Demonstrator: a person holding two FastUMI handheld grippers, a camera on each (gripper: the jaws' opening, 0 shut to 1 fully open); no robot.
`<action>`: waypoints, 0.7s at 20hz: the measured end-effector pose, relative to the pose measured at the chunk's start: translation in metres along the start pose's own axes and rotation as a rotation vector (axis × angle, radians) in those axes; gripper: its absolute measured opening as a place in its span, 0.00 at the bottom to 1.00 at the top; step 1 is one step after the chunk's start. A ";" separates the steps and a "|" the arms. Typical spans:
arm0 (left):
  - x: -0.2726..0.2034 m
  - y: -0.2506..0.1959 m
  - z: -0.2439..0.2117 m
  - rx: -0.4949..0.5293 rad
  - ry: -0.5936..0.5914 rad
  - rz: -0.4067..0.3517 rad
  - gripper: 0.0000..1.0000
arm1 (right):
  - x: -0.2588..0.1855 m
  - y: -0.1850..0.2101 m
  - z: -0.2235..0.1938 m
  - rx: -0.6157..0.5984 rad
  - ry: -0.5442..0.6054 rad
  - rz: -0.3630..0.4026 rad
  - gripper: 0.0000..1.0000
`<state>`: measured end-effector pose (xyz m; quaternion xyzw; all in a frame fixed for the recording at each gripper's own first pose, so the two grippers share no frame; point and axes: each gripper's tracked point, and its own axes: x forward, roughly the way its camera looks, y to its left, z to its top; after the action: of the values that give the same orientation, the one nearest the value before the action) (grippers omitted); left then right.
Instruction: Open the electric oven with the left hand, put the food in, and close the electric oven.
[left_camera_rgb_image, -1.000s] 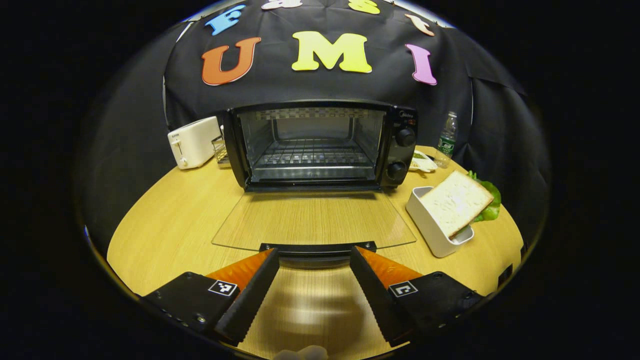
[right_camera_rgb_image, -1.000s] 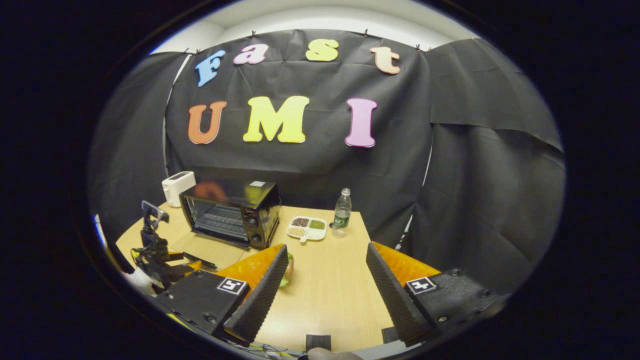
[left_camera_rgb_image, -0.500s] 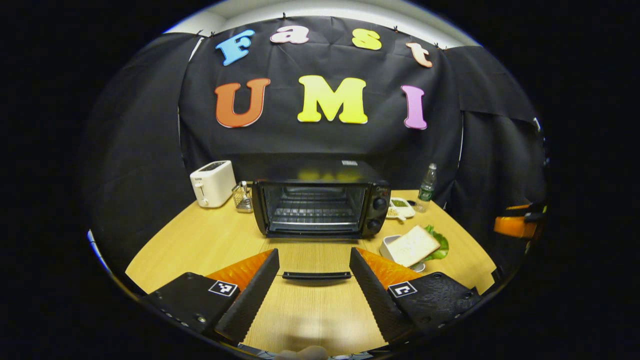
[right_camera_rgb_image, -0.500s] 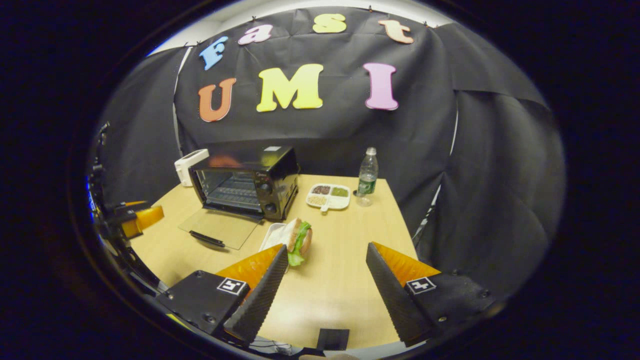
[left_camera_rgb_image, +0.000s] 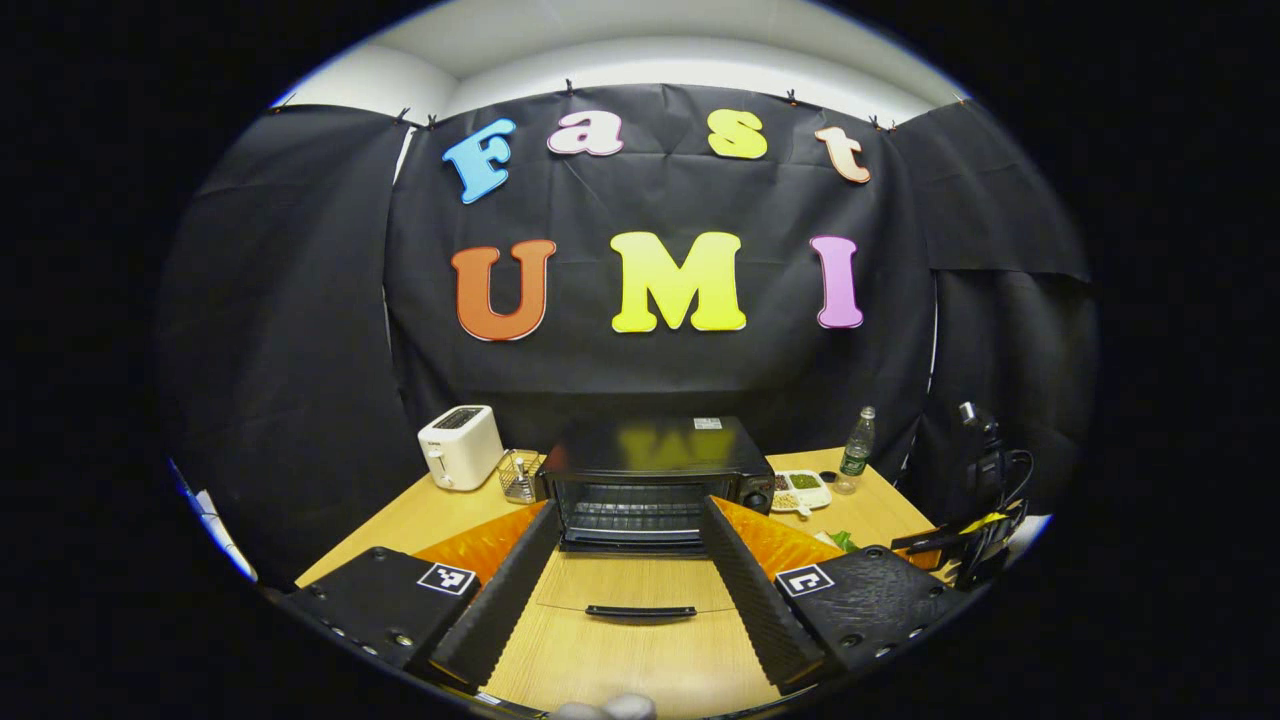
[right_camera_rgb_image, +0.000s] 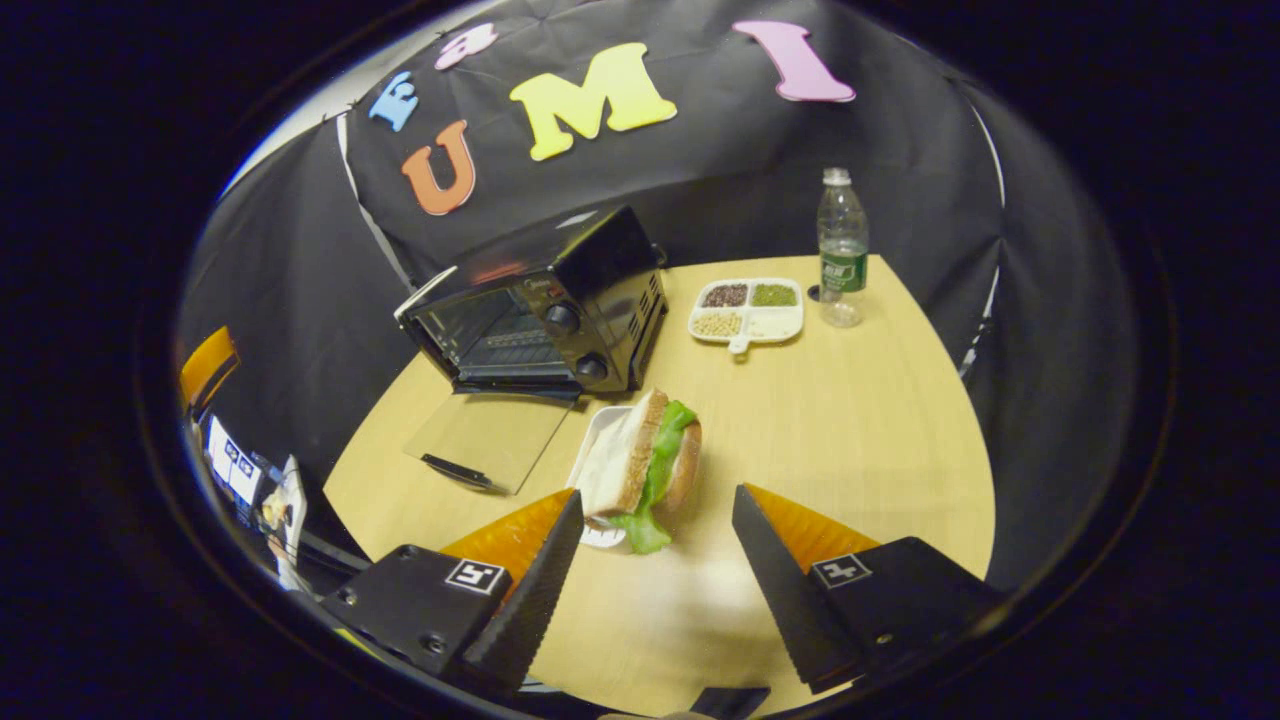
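The black electric oven (left_camera_rgb_image: 650, 480) (right_camera_rgb_image: 545, 305) stands on the round wooden table with its glass door (right_camera_rgb_image: 490, 438) folded flat down and its wire rack bare. The door's black handle (left_camera_rgb_image: 640, 611) lies between my left gripper's fingers, farther off. My left gripper (left_camera_rgb_image: 625, 590) is open and holds nothing, well back from the oven. A sandwich (right_camera_rgb_image: 640, 465) with white bread and green lettuce leans on a small white dish (right_camera_rgb_image: 590, 450) right of the door. My right gripper (right_camera_rgb_image: 655, 560) is open, just short of the sandwich, not touching it.
A white toaster (left_camera_rgb_image: 460, 446) and a small wire rack (left_camera_rgb_image: 520, 476) sit left of the oven. A divided tray of beans (right_camera_rgb_image: 748, 310) and a water bottle (right_camera_rgb_image: 842, 250) stand at the table's far side. The other gripper (left_camera_rgb_image: 975, 540) shows at the right table edge.
My left gripper has drawn back and up from the opened door, which stays down. My right gripper has tipped down and come close to the sandwich.
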<state>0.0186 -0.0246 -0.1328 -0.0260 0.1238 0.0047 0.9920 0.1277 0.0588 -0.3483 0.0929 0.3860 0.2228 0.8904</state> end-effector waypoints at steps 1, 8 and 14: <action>0.003 -0.002 0.000 0.007 0.009 0.006 0.93 | 0.010 0.001 0.002 0.009 0.025 0.030 0.96; 0.023 -0.013 0.008 -0.011 0.059 0.088 0.94 | 0.058 0.003 0.005 0.052 0.205 0.202 0.77; 0.031 -0.027 0.010 -0.006 0.077 0.127 0.94 | 0.063 0.005 0.010 0.078 0.245 0.295 0.52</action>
<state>0.0520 -0.0505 -0.1294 -0.0211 0.1633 0.0668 0.9841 0.1709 0.0930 -0.3804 0.1552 0.4821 0.3454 0.7900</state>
